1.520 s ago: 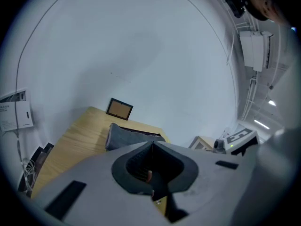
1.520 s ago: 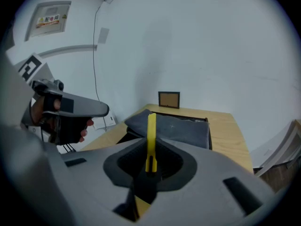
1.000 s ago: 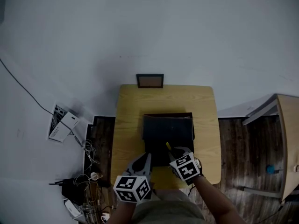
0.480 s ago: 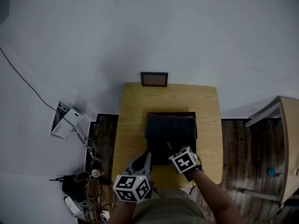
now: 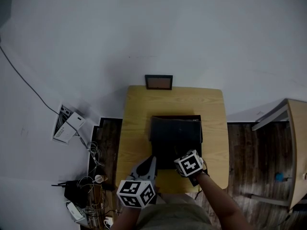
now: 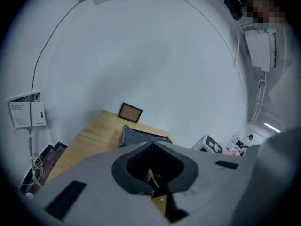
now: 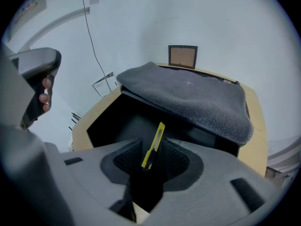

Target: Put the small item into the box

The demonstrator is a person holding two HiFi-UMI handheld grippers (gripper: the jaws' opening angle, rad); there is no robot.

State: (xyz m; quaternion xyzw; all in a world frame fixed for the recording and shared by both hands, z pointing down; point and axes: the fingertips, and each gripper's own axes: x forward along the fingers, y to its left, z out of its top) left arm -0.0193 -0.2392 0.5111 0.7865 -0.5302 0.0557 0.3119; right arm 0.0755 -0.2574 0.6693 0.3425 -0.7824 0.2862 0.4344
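head view: a wooden table [image 5: 139, 109] stands against a pale wall. a black box [image 5: 175, 133] sits at the middle of the table. a small picture frame [image 5: 159, 82] stands at the far edge. the left gripper [image 5: 149, 163] lies at the near left corner of the box, pointing far. the right gripper [image 5: 184, 161] is at the near right of the box, over its near rim. cables [image 5: 88, 152] lie on the floor to the left of the table.

left gripper view: the jaws are together at the tips, with nothing pinched there. a yellow sliver shows through the hollow behind the tips; it is too small to identify. beyond the jaws lie the table top, the box and the frame.

right gripper view: a yellow knife [image 7: 155, 145] stands between the jaws, tilted, its tip pointing far over the dark open interior of the box. the jaws are opening, and a gap shows on each side of the knife. a grey cloth flap [image 7: 188, 98] drapes over the far side of the box. at the left, a hand [image 7: 44, 91] grips the handle of the other tool.
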